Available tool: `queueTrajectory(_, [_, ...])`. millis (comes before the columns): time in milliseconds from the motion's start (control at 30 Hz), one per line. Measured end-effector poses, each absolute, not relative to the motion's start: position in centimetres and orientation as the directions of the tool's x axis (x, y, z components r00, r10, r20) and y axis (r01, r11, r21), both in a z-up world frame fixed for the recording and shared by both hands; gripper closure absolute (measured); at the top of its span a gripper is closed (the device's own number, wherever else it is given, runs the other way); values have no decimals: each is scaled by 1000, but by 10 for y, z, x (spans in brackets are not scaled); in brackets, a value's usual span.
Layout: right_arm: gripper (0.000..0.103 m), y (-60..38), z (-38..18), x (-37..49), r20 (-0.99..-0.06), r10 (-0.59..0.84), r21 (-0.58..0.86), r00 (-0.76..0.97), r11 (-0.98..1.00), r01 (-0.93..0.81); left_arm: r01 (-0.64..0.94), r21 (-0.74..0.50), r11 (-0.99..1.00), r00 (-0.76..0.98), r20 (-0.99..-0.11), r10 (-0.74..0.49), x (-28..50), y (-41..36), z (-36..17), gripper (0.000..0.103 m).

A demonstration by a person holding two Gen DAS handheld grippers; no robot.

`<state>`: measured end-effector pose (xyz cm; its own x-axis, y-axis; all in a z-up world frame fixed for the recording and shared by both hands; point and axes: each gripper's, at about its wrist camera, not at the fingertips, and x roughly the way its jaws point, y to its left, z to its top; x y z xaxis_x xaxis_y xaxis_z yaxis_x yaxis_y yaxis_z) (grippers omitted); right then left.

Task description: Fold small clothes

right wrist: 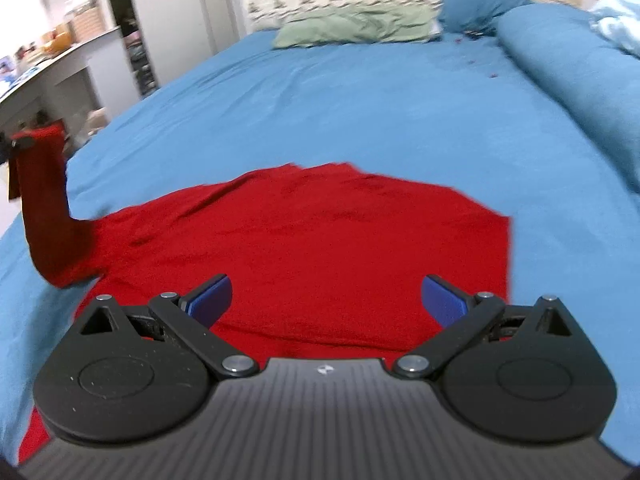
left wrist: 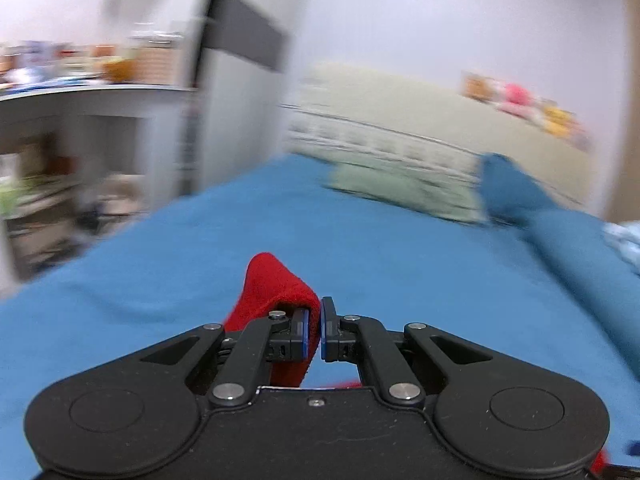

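Fingers of the left gripper (left wrist: 315, 330) clamp a sleeve of the red shirt (right wrist: 312, 240), lifted at left; right gripper (right wrist: 326, 298) fingers apart above it. Shirt lies flat on the bed (right wrist: 320, 100); folding barely begun.

Your left view is smeared: the shelf (left wrist: 92, 92) and its clutter are too blurred to name, as are the coloured things (left wrist: 520, 100) by the wall. In your right view the gripper body covers the near edge of the shirt (right wrist: 320, 232), and the frame's left edge cuts off the left gripper (right wrist: 12, 146) holding the sleeve.
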<state>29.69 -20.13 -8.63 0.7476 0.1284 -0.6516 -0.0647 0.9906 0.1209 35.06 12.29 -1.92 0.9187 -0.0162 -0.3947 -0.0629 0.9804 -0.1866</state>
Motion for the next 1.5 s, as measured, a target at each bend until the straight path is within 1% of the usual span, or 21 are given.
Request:
queueTrajectory(67, [0,-210,-86,295,-651,97,112,753,993,-31,48,-195,980,902,-412,-127,356,72,-32,98])
queueTrajectory(167, [0,-223,-90,295,-655,60,109,753,994,16,149,-190,971,851,-476,-223,365,6,-74,98])
queueTrajectory(333, [0,-234,-109,297,-695,11,74,719,996,55,198,-163,966,740,-621,-257,373,-55,-152,98])
queueTrajectory(400, [0,-233,-115,298,-707,2,52,708,997,49,217,-131,967,722,-645,-249,373,-60,-165,98])
queueTrajectory(467, [0,-232,-120,300,-708,6,42,706,999,34,237,-91,967,725,-646,-239,370,-62,-164,92])
queueTrajectory(500, [0,-232,-121,301,-706,13,46,708,999,27,248,-84,965,727,-643,-243,365,-59,-162,85])
queueTrajectory(567, [0,-231,-121,306,-698,34,60,715,998,10,273,-63,960,736,-629,-250,357,-53,-152,34])
queueTrajectory(633, [0,-227,-118,309,-679,62,66,731,998,-23,273,-15,962,767,-600,-227,342,-41,-143,18])
queueTrajectory(667, [0,-223,-117,312,-673,76,63,736,997,-46,259,19,966,783,-590,-198,335,-33,-139,13])
queueTrajectory(767, [0,-204,-118,323,-650,134,31,748,988,-150,182,71,981,801,-589,-106,325,-4,-133,13])
queueTrajectory(867, [0,-176,-125,332,-643,180,-46,744,961,-273,109,109,988,804,-594,-24,320,25,-137,13])
queueTrajectory(967, [0,-142,-135,338,-636,201,-152,745,914,-376,36,120,992,787,-615,46,320,51,-146,13])
queueTrajectory(1133, [0,-94,-154,341,-586,190,-374,788,799,-471,-48,99,994,769,-631,100,308,82,-152,13])
queueTrajectory(1233, [11,-70,-170,346,-564,173,-496,807,711,-499,-59,104,993,761,-639,112,305,87,-154,13])
queueTrajectory(1300, [28,-56,-181,351,-572,169,-543,802,655,-525,-60,105,993,757,-644,114,306,86,-156,13])
queueTrajectory(1333, [33,-51,-187,352,-579,167,-559,798,631,-538,-62,102,993,755,-646,113,306,87,-157,13])
queueTrajectory(1367, [42,-46,-190,353,-586,168,-568,793,613,-549,-64,98,993,753,-648,112,308,88,-158,13])
queueTrajectory(1400, [56,-42,-192,355,-593,172,-565,786,607,-559,-65,95,993,752,-649,112,307,90,-158,14])
queueTrajectory(1433, [64,-41,-192,358,-603,175,-552,778,613,-566,-68,93,993,751,-651,112,306,90,-159,14])
queueTrajectory(1467, [79,-40,-190,362,-613,175,-530,771,632,-565,-70,92,993,750,-652,113,305,91,-159,15])
queueTrajectory(1500, [81,-44,-186,367,-613,171,-505,771,667,-549,-72,90,993,747,-655,114,307,91,-160,16])
